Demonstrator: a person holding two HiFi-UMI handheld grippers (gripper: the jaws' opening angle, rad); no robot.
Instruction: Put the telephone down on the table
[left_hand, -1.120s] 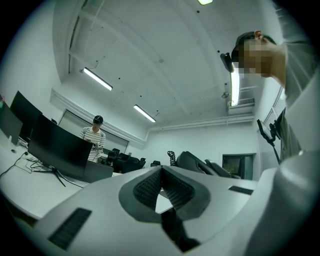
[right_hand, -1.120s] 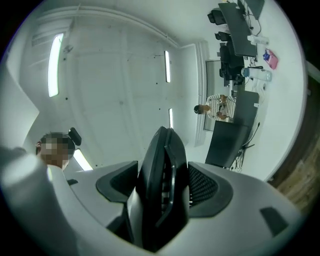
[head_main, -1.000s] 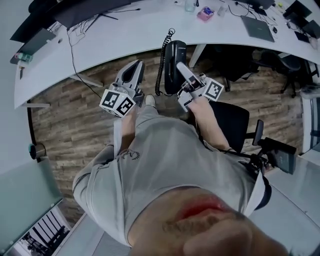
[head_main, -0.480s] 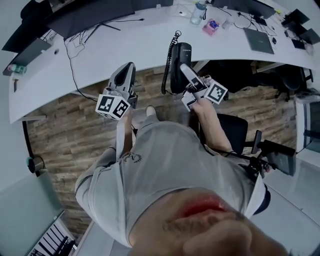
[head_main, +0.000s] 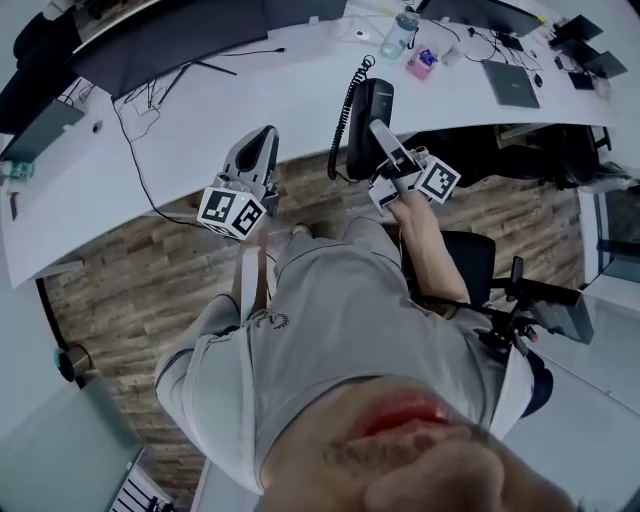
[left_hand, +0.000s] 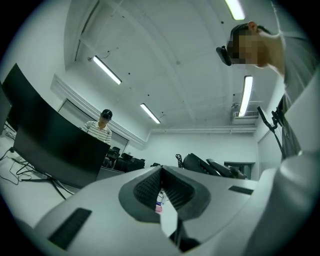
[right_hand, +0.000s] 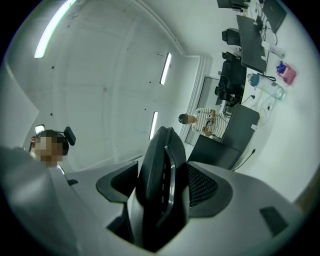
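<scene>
The black telephone (head_main: 364, 140) hangs upright over the near edge of the curved white table (head_main: 250, 85), its coiled cord (head_main: 345, 115) dangling on its left side. My right gripper (head_main: 378, 130) is shut on it; in the right gripper view the telephone (right_hand: 159, 170) fills the gap between the two ribbed pads (right_hand: 206, 184) of the right gripper (right_hand: 162, 182). To the left, my left gripper (head_main: 264, 134) points at the table edge, shut and holding nothing. The left gripper view shows the left gripper (left_hand: 161, 176) with jaws meeting at the tip, and the telephone (left_hand: 200, 163) off to the right.
On the table stand a dark monitor (head_main: 170, 40) with cables (head_main: 135, 110), a water bottle (head_main: 399, 32), a small pink object (head_main: 421, 62) and a closed laptop (head_main: 510, 82). An office chair (head_main: 470, 255) is behind on the right. A person in a striped shirt (left_hand: 100, 129) stands beyond the monitor.
Both grippers and the telephone have moved forward toward the table; the telephone now overlaps the table's near edge. The right gripper's hold is the same.
</scene>
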